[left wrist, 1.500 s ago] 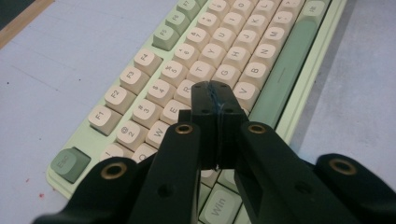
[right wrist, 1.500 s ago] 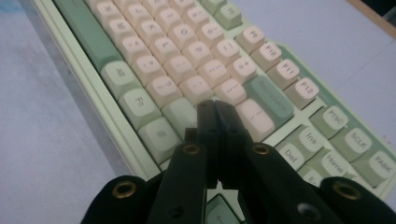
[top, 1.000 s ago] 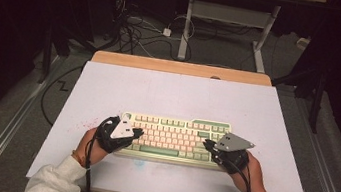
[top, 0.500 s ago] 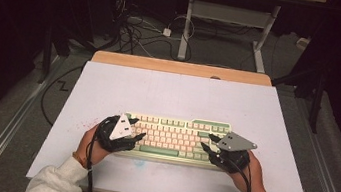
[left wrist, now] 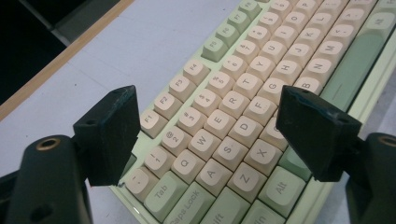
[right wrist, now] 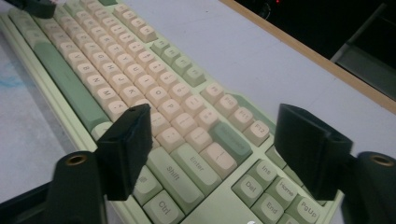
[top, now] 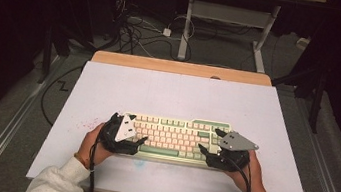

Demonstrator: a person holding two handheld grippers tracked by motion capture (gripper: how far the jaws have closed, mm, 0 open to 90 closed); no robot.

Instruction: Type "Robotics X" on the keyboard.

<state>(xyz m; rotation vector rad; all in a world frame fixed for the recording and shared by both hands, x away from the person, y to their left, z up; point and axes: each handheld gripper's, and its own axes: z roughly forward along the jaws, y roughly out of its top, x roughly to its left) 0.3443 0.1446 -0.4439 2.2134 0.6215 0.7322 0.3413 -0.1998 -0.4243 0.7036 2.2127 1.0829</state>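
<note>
While keyboard [top: 175, 138] lies flat on white table [top: 178, 94], toward 6 o'clock edge in high view, grippers flank its two ends. Left gripper [left wrist: 205, 135] at keyboard's 9 o'clock end, jaws wide, straddling letter keys above Tab and Caps Lock corner, nothing held. Right gripper [right wrist: 212, 147] at 3 o'clock end, jaws wide over Enter and Shift area, nothing held. Wooden strip [top: 182, 68] along table's 12 o'clock edge. Cables [top: 137, 31] on floor beyond.

"Caps Lock", "Enter", "Shift" on keyboard [left wrist: 261, 70] keys
</note>
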